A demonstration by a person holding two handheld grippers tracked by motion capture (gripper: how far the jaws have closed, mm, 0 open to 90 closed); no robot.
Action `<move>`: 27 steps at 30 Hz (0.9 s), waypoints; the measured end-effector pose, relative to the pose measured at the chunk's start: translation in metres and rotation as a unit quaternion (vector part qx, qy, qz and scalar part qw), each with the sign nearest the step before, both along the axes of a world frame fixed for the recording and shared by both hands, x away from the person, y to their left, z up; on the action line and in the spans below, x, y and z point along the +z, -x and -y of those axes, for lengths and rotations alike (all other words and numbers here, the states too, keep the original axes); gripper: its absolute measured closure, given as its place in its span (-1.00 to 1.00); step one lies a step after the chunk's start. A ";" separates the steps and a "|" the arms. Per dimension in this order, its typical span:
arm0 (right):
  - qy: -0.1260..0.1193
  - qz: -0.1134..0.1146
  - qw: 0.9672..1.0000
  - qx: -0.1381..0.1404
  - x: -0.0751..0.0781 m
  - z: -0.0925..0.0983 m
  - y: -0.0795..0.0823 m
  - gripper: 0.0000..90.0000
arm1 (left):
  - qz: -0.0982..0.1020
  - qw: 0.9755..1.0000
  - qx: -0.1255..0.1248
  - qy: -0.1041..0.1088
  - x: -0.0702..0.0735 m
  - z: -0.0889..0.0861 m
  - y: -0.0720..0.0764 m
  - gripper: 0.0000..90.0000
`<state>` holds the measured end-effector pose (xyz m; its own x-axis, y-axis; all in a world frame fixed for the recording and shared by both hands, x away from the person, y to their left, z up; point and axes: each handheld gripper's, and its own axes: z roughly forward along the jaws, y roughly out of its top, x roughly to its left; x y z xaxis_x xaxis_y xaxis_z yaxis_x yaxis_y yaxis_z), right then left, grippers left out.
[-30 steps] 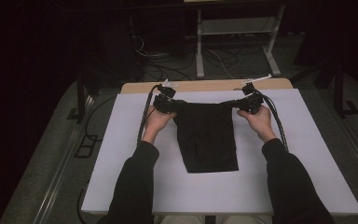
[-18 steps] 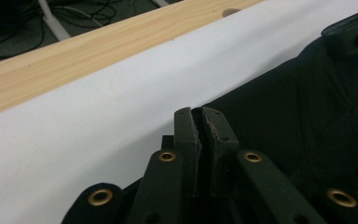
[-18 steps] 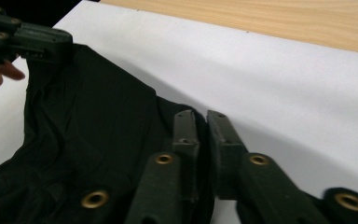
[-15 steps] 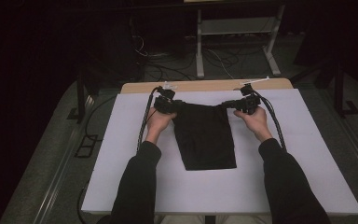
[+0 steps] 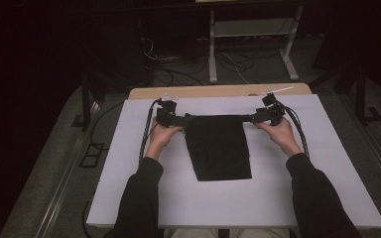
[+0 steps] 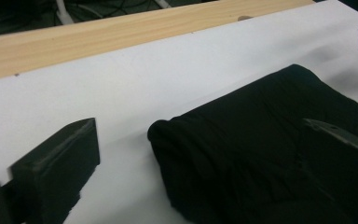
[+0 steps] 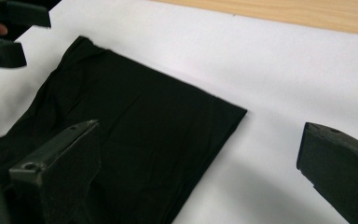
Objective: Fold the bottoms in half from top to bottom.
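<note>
A black cloth (image 5: 218, 146) lies folded flat on the white table cover (image 5: 129, 188). My left gripper (image 5: 183, 119) is at its far left corner and my right gripper (image 5: 254, 118) at its far right corner. Both have just been opening their jaws. In the left gripper view, the left gripper (image 6: 205, 140) stands wide with the rolled corner of the cloth (image 6: 261, 140) lying loose between the jaws. In the right gripper view, the right gripper (image 7: 203, 144) is also wide, with the cloth (image 7: 135, 121) edge between its jaws, untouched by the pads.
A wooden table edge (image 5: 218, 91) runs behind the white cover. Beyond it the dark floor holds cables and a metal frame (image 5: 250, 34). Cables trail from both grippers along the forearms. White cover lies bare in front of and beside the cloth.
Both grippers have opened and let go of the cloth's far corners. The cloth's top edge now rests flat on the table. The left hand has sunk slightly.
</note>
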<state>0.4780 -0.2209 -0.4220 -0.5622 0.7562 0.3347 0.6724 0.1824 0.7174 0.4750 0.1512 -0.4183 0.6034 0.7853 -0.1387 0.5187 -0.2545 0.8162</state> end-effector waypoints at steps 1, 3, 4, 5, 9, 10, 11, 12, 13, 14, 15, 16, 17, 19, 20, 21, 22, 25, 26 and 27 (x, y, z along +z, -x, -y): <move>0.001 0.002 1.000 0.003 0.000 0.001 0.002 -1.00 | 0.004 1.000 0.000 0.003 0.000 -0.002 0.002 -1.00; -0.002 0.006 1.000 0.006 0.000 0.005 0.007 -1.00 | 0.007 1.000 0.001 0.004 0.000 -0.005 0.004 -1.00; -0.004 0.008 1.000 0.005 0.001 0.006 0.009 -1.00 | 0.010 1.000 0.001 0.007 0.000 -0.007 0.006 -1.00; -0.004 0.010 1.000 0.005 0.001 0.008 0.011 -1.00 | 0.012 1.000 0.000 0.008 0.000 -0.009 0.007 -1.00; -0.005 0.024 1.000 0.004 0.007 0.015 0.021 -1.00 | 0.020 1.000 0.002 0.017 0.004 -0.019 0.014 -1.00; -0.007 0.027 1.000 0.002 0.008 0.016 0.024 -1.00 | 0.021 1.000 0.001 0.020 0.005 -0.022 0.017 -1.00; -0.013 0.029 0.999 0.004 0.009 0.018 0.027 -1.00 | 0.022 1.000 0.001 0.023 0.005 -0.024 0.018 -1.00; -0.015 0.029 0.999 0.005 0.009 0.019 0.029 -1.00 | 0.023 0.999 0.000 0.024 0.006 -0.027 0.020 -1.00; -0.015 0.030 0.999 0.006 0.009 0.020 0.032 -1.00 | 0.023 0.999 0.002 0.025 0.007 -0.030 0.022 -1.00; -0.013 0.032 0.999 0.006 0.010 0.021 0.035 -1.00 | 0.024 0.999 0.005 0.026 0.007 -0.033 0.024 -1.00; -0.012 0.033 0.999 0.008 0.010 0.022 0.037 -1.00 | 0.026 0.999 0.006 0.028 0.008 -0.036 0.027 -1.00; -0.009 0.032 0.999 0.008 0.010 0.023 0.041 -1.00 | 0.026 0.999 0.008 0.029 0.009 -0.037 0.028 -1.00; -0.008 0.034 0.999 0.009 0.010 0.023 0.042 -1.00 | 0.027 0.999 0.008 0.031 0.010 -0.039 0.030 -1.00; -0.007 0.036 0.999 0.009 0.010 0.025 0.047 -1.00 | 0.029 0.999 0.006 0.032 0.012 -0.042 0.035 -1.00; -0.008 0.035 0.999 0.010 0.010 0.026 0.050 -1.00 | 0.033 0.999 0.006 0.034 0.012 -0.044 0.037 -1.00; -0.008 0.035 0.999 0.010 0.010 0.027 0.052 -1.00 | 0.033 0.999 0.005 0.035 0.013 -0.045 0.039 -1.00; -0.006 0.034 0.999 0.010 0.009 0.028 0.054 -1.00 | 0.035 0.999 0.004 0.033 0.014 -0.047 0.041 -1.00; -0.006 0.034 0.999 0.009 0.008 0.032 0.060 -1.00 | 0.039 0.998 0.006 0.038 0.016 -0.052 0.047 -1.00; -0.008 0.034 0.999 0.008 0.008 0.033 0.062 -1.00 | 0.039 0.998 0.005 0.041 0.017 -0.053 0.048 -1.00; -0.008 0.034 0.999 0.009 0.008 0.034 0.064 -1.00 | 0.038 0.998 0.004 0.043 0.018 -0.054 0.050 -1.00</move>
<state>0.4139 -0.2546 -0.4141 -0.5974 0.7411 0.3064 0.6183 0.1824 0.7645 0.4253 0.2054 -0.4006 0.6080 0.7774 -0.1611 0.4570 -0.1768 0.8717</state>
